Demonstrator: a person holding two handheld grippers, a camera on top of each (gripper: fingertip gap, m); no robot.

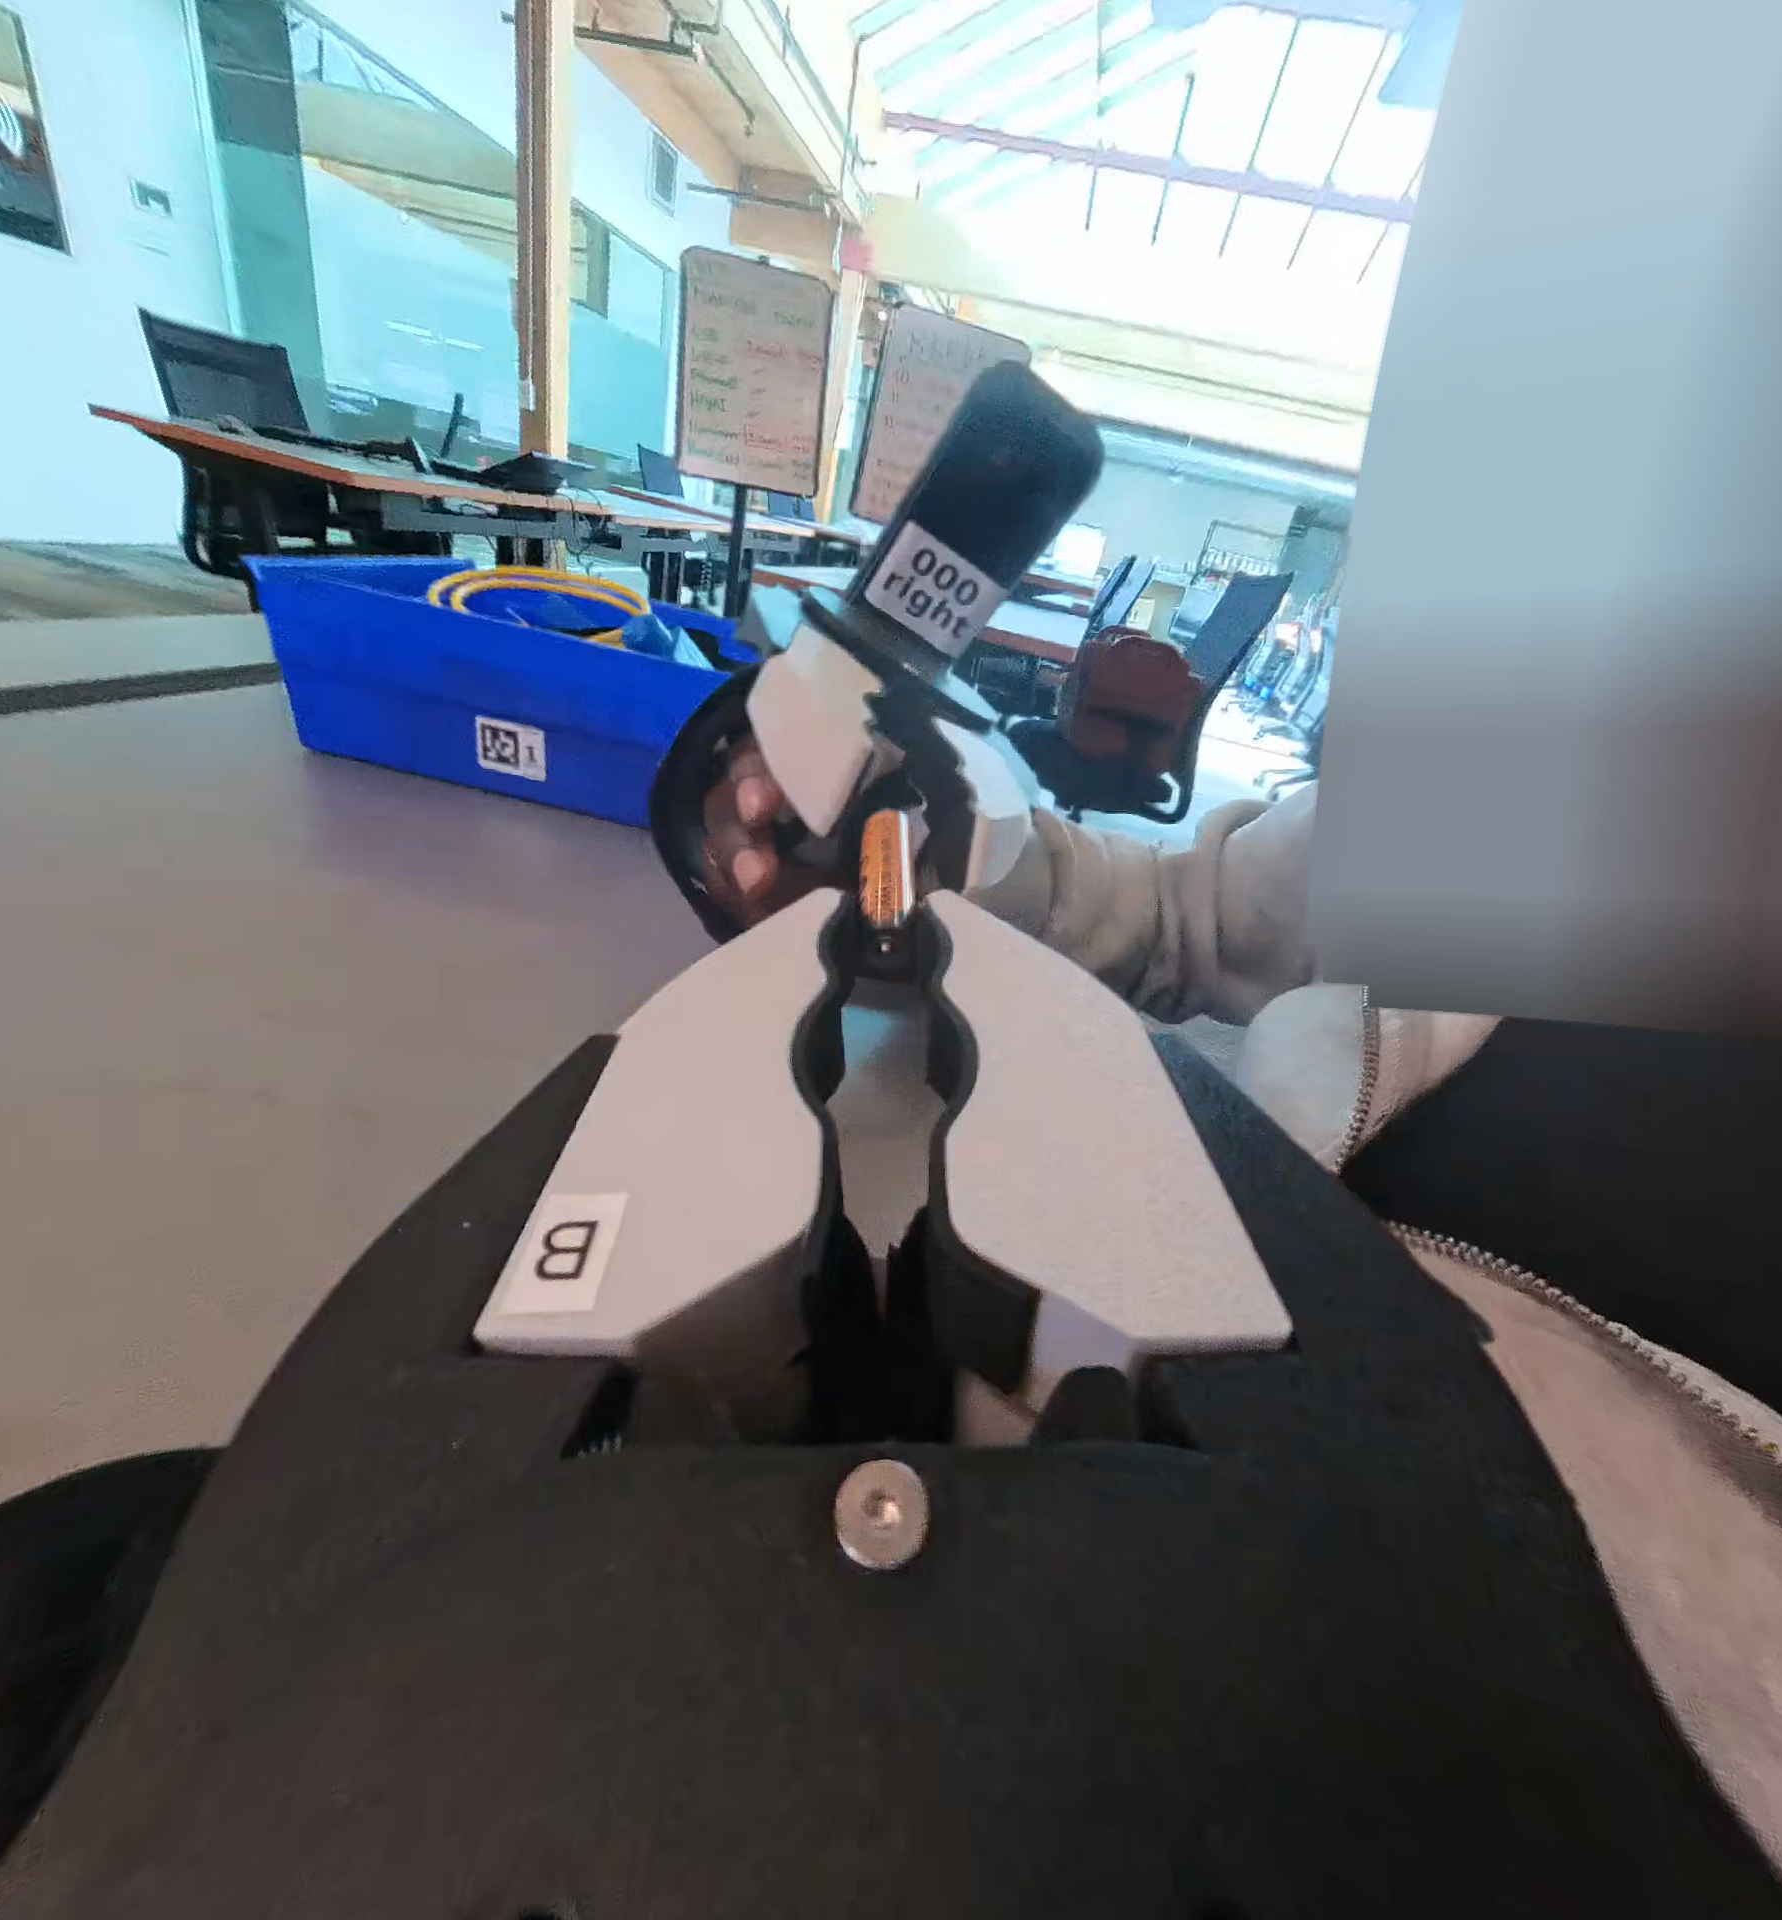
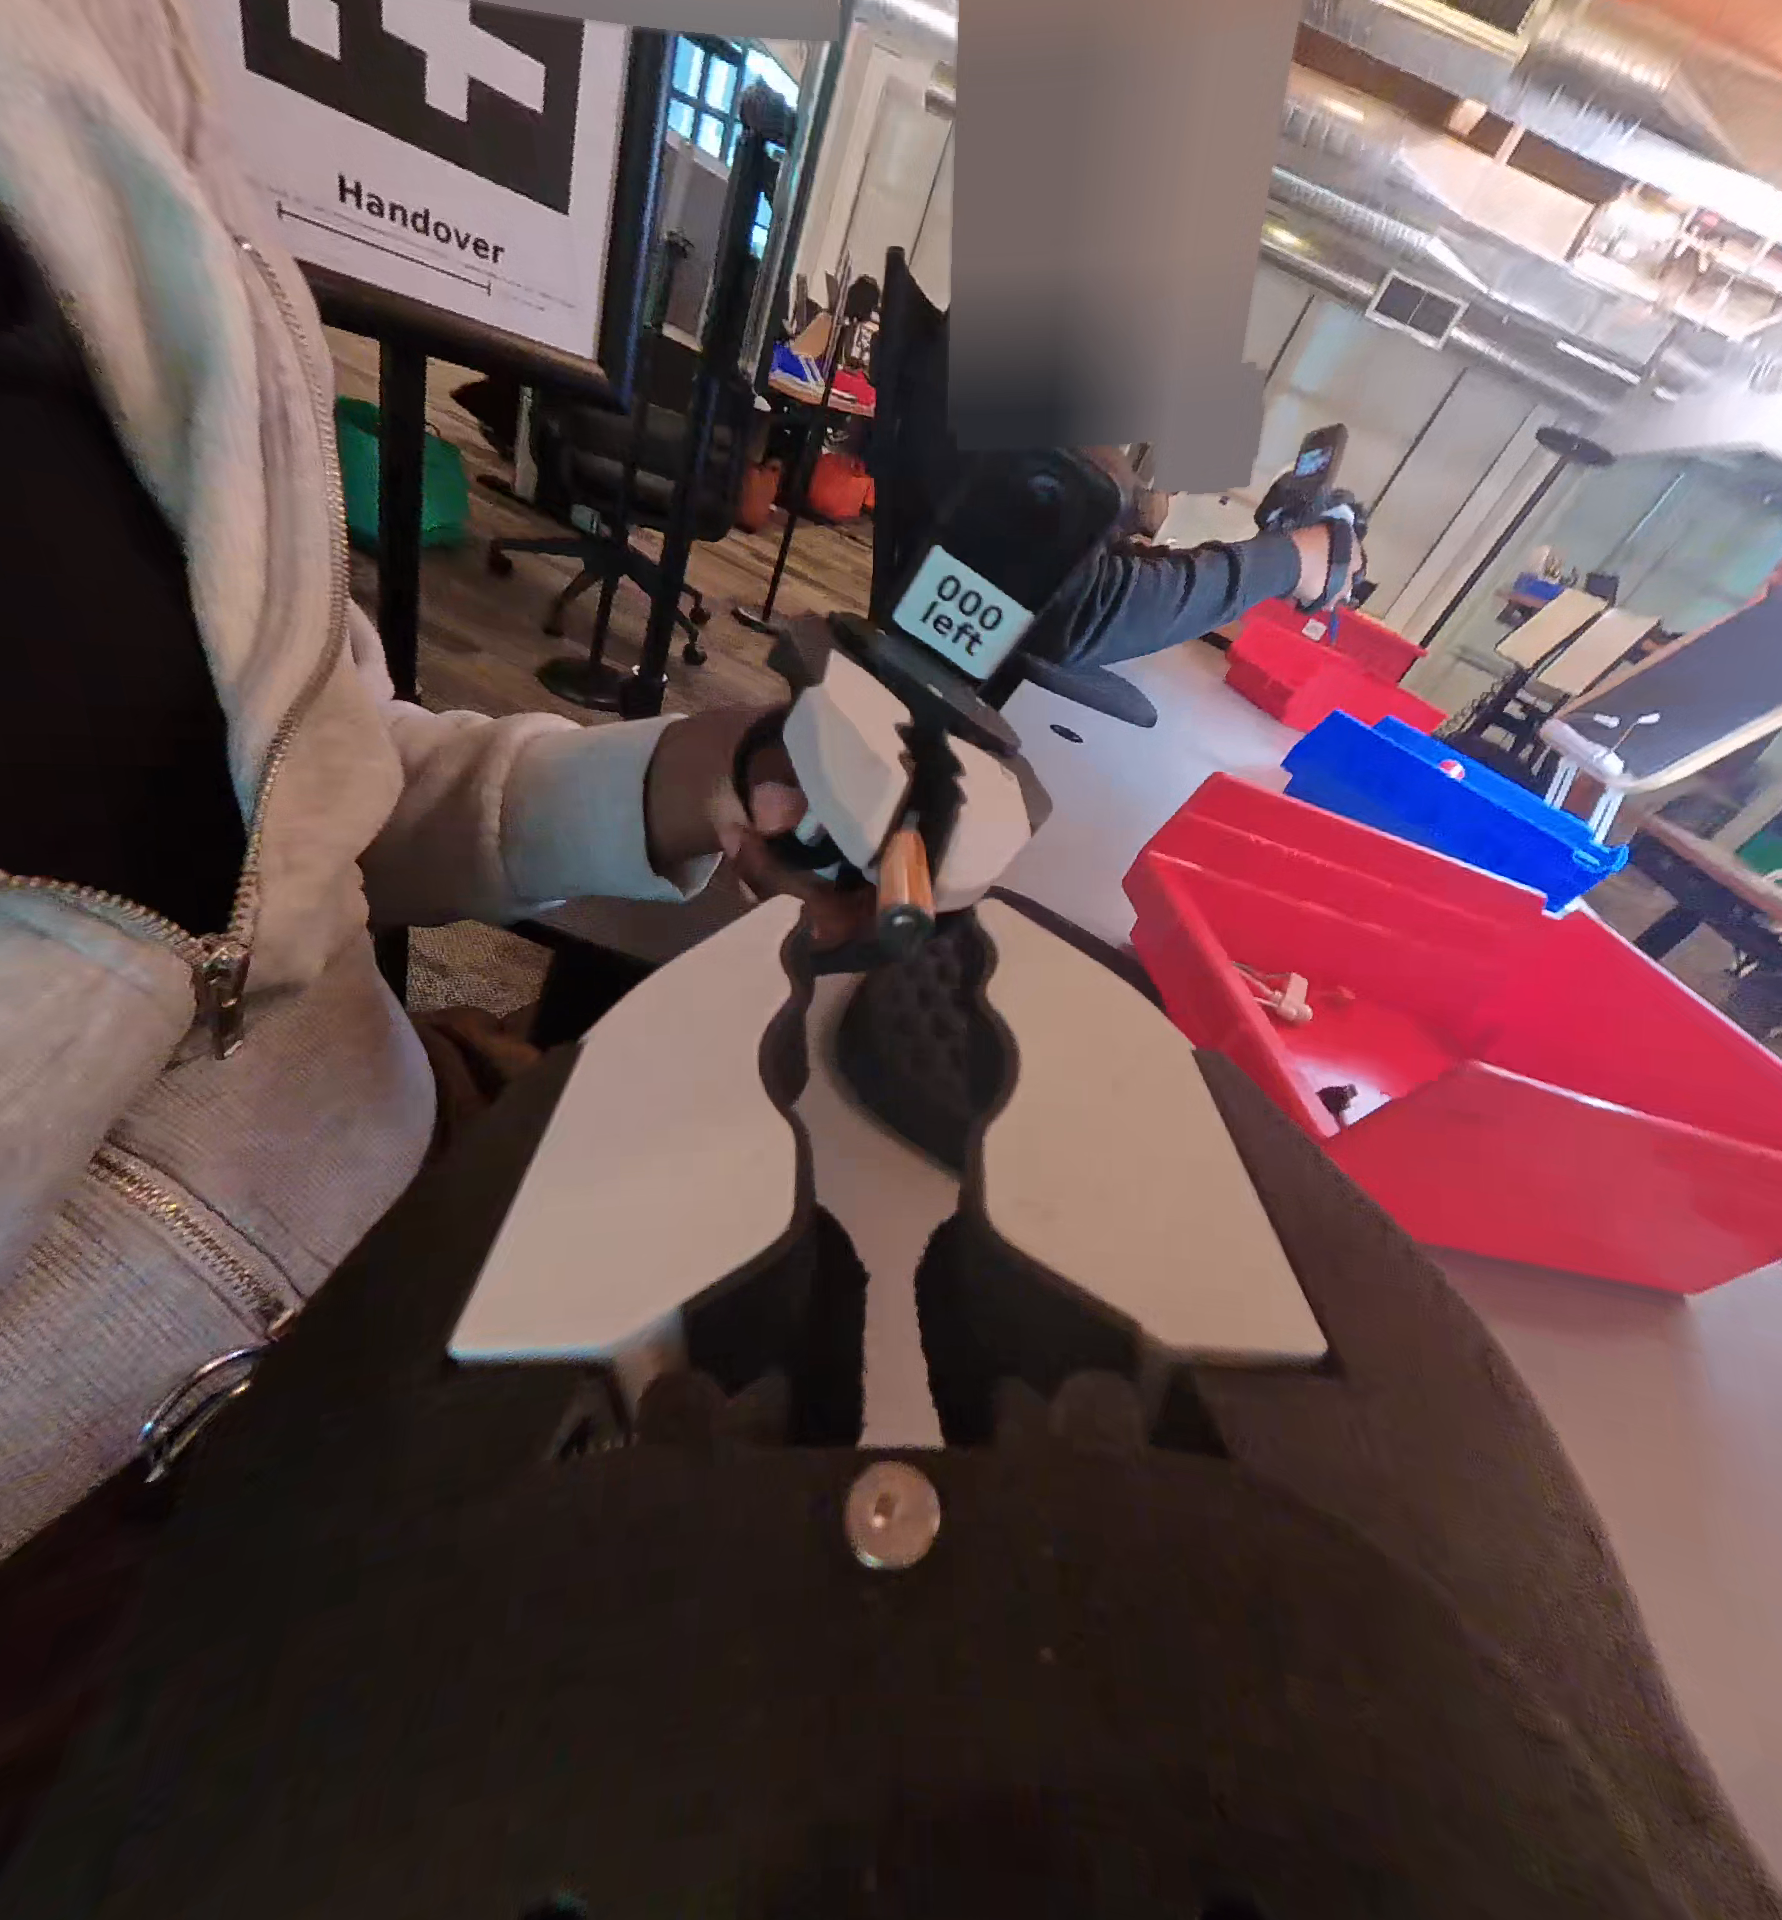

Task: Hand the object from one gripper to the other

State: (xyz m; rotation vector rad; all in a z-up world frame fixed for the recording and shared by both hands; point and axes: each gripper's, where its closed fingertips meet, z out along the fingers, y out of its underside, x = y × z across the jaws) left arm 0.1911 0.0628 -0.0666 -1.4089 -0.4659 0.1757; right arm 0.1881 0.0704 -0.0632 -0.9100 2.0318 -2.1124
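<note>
Two hand-held grippers meet tip to tip above a smooth grey worktop (image 1: 243,987). Between them is the wooden cylinder (image 1: 885,868), small and glossy with a dark cap at its near end.

The left gripper (image 1: 882,930) has broad, pale grey fingers with wavy black inner edges, set on a matte black body. They are drawn in close and clamp the cylinder's capped end. The worktop to its left lies bare up to a blue plastic bin (image 1: 399,665), which stands well apart and holds coiled yellow cable.

The right gripper (image 2: 897,925) is built the same way. Its fingers stand wider apart, so the dimpled black pad (image 2: 918,1029) of one is exposed. The cylinder's end sits loosely at their mouth.

Only the right wrist view shows these things:
- A red bin (image 2: 1593,1195) close on the right, its near wall almost beside the gripper, with small wooden pieces (image 2: 1282,1003) inside.
- More red and blue bins lined up beyond it.
- The person's left hand (image 2: 721,821) in a pale ribbed sleeve, crowding the left side.

Only the left wrist view shows the right hand (image 1: 741,831) wrapped around its black handle ring.
</note>
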